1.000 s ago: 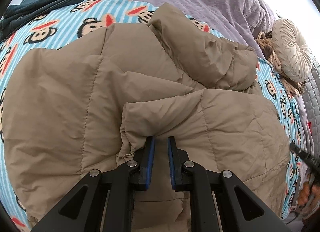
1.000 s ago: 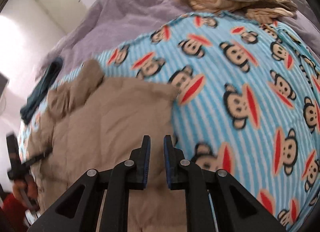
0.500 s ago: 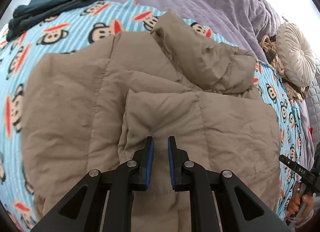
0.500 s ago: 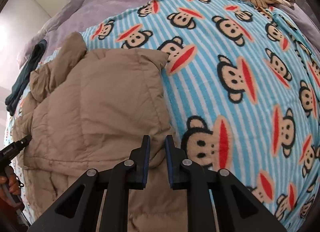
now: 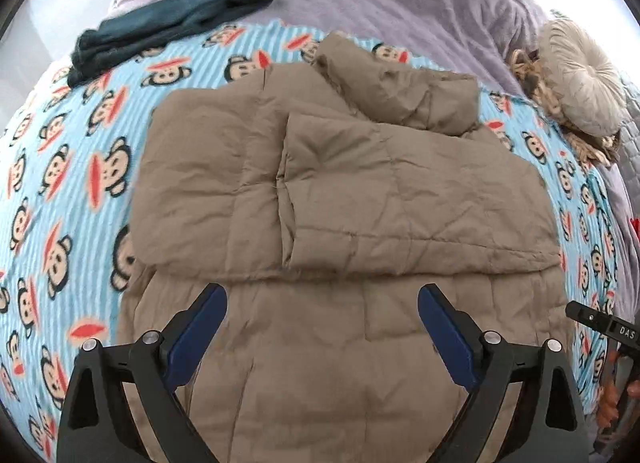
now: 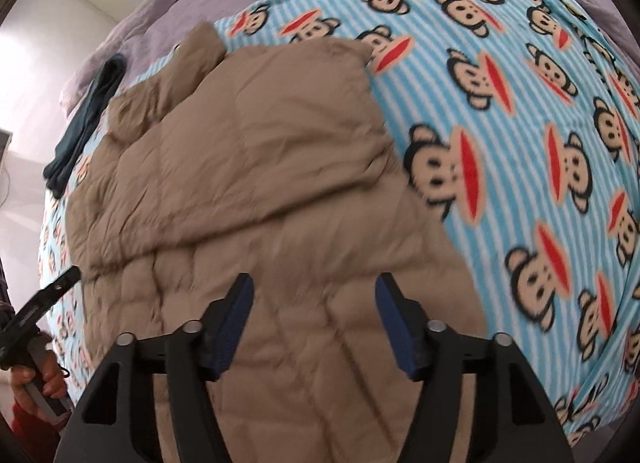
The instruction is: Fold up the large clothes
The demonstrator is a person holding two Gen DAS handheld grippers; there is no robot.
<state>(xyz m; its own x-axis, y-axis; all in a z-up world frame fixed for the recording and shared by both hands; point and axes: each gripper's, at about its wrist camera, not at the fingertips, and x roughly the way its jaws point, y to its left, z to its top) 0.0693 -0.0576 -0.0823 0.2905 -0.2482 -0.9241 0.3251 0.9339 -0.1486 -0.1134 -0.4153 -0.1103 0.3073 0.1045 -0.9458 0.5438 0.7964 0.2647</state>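
The tan puffer jacket (image 5: pixel 344 191) lies on the monkey-print blanket (image 5: pixel 60 167) covering the bed, its upper part with the sleeves folded down over the lower body, the fold's edge running across just ahead of both tools. The left gripper (image 5: pixel 322 327) has its jaws opening, spread wide above the lower panel with nothing clamped between them; the right gripper (image 6: pixel 314 315) is likewise opening, empty, over the same panel near the jacket's right side.

The main risk is the padding itself: this quilted fill is springy, so the released flap may puff up and creep back open, leaving the fold loose. The hood (image 5: pixel 400 99) sits bunched at the far end and could make the next fold lumpy or lopsided. If either tool pinches only the top layer at the hem, the layers would likely slide apart on lifting. The right-hand view is somewhat blurred, so whether that side's edge lies square is hard to say. The dark teal garment (image 5: pixel 172 23) sits well apart and should not interfere.
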